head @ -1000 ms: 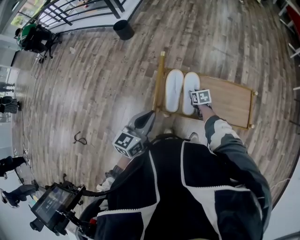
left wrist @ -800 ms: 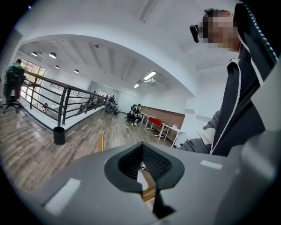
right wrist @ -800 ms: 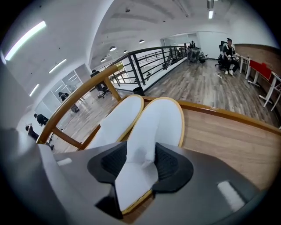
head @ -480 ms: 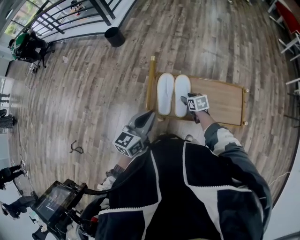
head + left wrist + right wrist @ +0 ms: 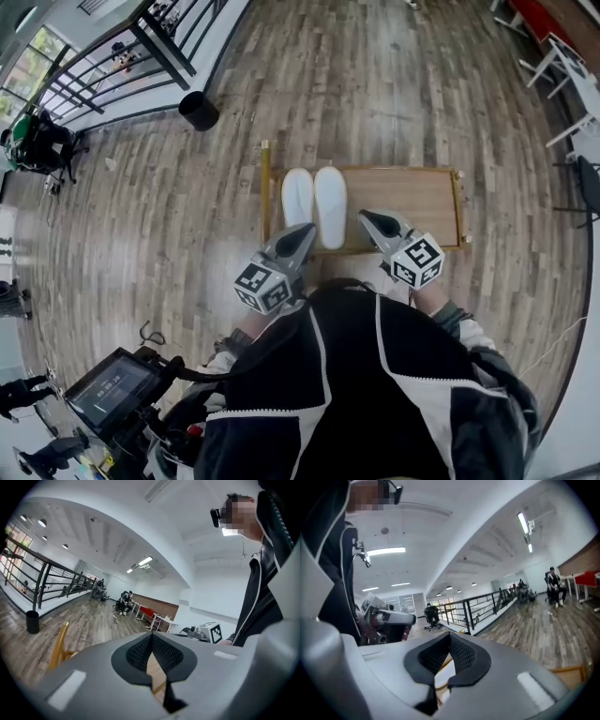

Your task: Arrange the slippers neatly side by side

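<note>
Two white slippers, the left one [image 5: 298,196] and the right one [image 5: 330,205], lie side by side, touching, at the left end of a low wooden rack [image 5: 412,195]. Both grippers are held up near my chest, clear of the slippers. The left gripper [image 5: 302,232] points toward the rack's front edge, and the left gripper view shows it [image 5: 151,637] shut on nothing. The right gripper [image 5: 367,219] hovers just right of the slippers; its jaws have closed together, and the right gripper view shows it [image 5: 450,640] shut with nothing between them.
The rack stands on a wood plank floor. A black bin [image 5: 199,111] sits at the back left beside a black railing [image 5: 150,37]. White chairs [image 5: 567,70] stand at the far right. A cart with a screen [image 5: 111,389] is at the lower left.
The right gripper has drawn back from the right slipper toward my body and risen. The slippers stay together on the rack. The left gripper has hardly moved.
</note>
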